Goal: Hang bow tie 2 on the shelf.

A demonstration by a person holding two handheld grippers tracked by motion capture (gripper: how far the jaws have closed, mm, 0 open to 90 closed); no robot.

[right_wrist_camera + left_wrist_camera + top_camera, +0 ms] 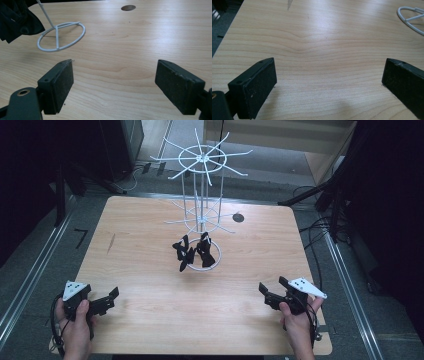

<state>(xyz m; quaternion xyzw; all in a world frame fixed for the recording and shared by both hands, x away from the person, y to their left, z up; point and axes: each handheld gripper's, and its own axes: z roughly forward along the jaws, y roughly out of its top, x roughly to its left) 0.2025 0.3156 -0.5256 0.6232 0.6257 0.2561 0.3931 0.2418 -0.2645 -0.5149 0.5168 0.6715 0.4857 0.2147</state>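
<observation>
A white wire rack (202, 180) with two tiers of radial hooks stands at the middle of the wooden table (150, 315). Several black bow-shaped pieces (192, 251) hang or rest by its ring base (216, 261). My left gripper (111, 300) rests at the near left of the table, held by a hand, jaws wide apart over bare wood. My right gripper (265, 292) sits at the near right, open too, with nothing between its pads (62, 85). The ring base (62, 37) and black fabric (17, 20) appear ahead in the right gripper view.
A small dark round hole (238, 217) marks the table behind the rack. Dark stands and cables (320, 230) crowd the floor beyond the right edge; a metal rail (30, 270) runs along the left.
</observation>
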